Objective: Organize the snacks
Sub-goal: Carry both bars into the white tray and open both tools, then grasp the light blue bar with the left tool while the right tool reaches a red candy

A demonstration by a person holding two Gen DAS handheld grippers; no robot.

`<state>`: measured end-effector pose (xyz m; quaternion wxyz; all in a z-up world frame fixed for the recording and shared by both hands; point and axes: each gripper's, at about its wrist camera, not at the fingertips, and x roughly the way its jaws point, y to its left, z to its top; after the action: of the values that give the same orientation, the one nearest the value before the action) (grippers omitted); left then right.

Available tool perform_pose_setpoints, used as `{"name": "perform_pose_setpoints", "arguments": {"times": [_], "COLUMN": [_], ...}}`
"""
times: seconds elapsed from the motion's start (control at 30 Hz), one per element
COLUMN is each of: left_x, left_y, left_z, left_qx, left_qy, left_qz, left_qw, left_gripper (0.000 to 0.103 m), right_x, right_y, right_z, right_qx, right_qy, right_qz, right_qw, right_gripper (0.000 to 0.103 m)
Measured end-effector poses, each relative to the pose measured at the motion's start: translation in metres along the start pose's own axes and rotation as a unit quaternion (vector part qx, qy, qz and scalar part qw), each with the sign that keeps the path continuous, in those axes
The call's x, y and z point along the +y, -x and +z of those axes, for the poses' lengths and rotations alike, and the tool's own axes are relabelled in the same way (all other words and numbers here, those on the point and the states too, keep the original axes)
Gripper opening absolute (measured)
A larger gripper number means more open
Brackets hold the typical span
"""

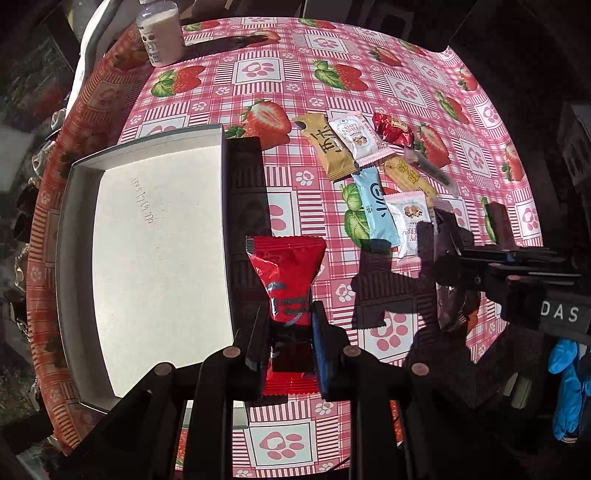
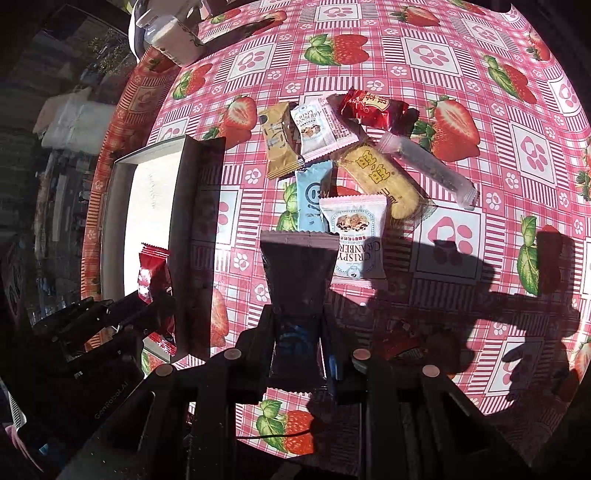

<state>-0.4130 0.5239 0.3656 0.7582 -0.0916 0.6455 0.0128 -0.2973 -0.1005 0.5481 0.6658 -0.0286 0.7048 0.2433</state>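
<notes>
My left gripper (image 1: 290, 328) is shut on a red snack packet (image 1: 286, 273), held above the table just right of a shallow white box (image 1: 155, 240). My right gripper (image 2: 298, 325) is shut on a dark brown snack packet (image 2: 297, 273), lifted over the tablecloth. Behind it lies a pile of snacks: two white cranberry packets (image 2: 356, 236), a light blue packet (image 2: 310, 195), a gold packet (image 2: 279, 144), a yellow cracker pack (image 2: 380, 177), a red wrapped sweet (image 2: 373, 107) and a clear stick (image 2: 424, 166). In the right wrist view the left gripper (image 2: 155, 291) with its red packet hangs by the box.
A round table carries a pink strawberry tablecloth (image 1: 332, 55). A bottle of pale drink (image 1: 160, 33) stands at its far left edge. The box wall casts a dark shadow (image 1: 247, 199) beside it. A blue-gloved hand (image 1: 569, 387) shows at the right.
</notes>
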Motion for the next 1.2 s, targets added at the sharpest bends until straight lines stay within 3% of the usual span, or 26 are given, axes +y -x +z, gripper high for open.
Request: {"name": "perform_pose_setpoints", "arguments": {"times": [0.27,0.53,0.63,0.67,0.7,0.73,0.8,0.97,1.2], "left_x": [0.106,0.148,0.15,0.15,0.149,0.149,0.147,0.128,0.068], "left_y": [-0.013,-0.044,-0.05,-0.051,-0.051,-0.05,-0.05,-0.046,-0.048], "left_z": [-0.017,-0.029,-0.032,-0.033,-0.034,-0.035,-0.031,-0.019,0.0], "left_qx": [0.019,0.056,0.064,0.065,0.065,0.063,0.063,0.05,0.047], "left_qy": [0.091,0.113,0.108,0.104,0.099,0.098,0.097,0.068,0.018], "left_qz": [0.051,0.077,0.087,0.092,0.095,0.096,0.092,0.086,0.051], "left_qw": [0.9943,0.9891,0.9883,0.9882,0.9884,0.9886,0.9891,0.9928,0.9974], "left_gripper": [0.022,0.023,0.051,0.064,0.069,0.07,0.073,0.076,0.079], "right_x": [0.092,0.14,0.146,0.144,0.143,0.139,0.129,0.078,-0.009], "right_y": [-0.053,-0.102,-0.115,-0.116,-0.116,-0.115,-0.108,-0.092,-0.072], "right_z": [0.03,0.033,0.034,0.034,0.034,0.034,0.035,0.041,0.053], "right_qx": [0.035,0.073,0.089,0.09,0.088,0.083,0.071,0.051,0.042], "right_qy": [0.088,0.101,0.103,0.103,0.101,0.098,0.09,0.037,-0.047], "right_qz": [0.043,0.051,0.042,0.035,0.028,0.012,0.003,-0.028,-0.07], "right_qw": [0.995,0.991,0.99,0.99,0.991,0.992,0.993,0.998,0.996], "right_gripper": [0.025,0.025,0.025,0.035,0.048,0.082,0.102,0.102,0.102]}}
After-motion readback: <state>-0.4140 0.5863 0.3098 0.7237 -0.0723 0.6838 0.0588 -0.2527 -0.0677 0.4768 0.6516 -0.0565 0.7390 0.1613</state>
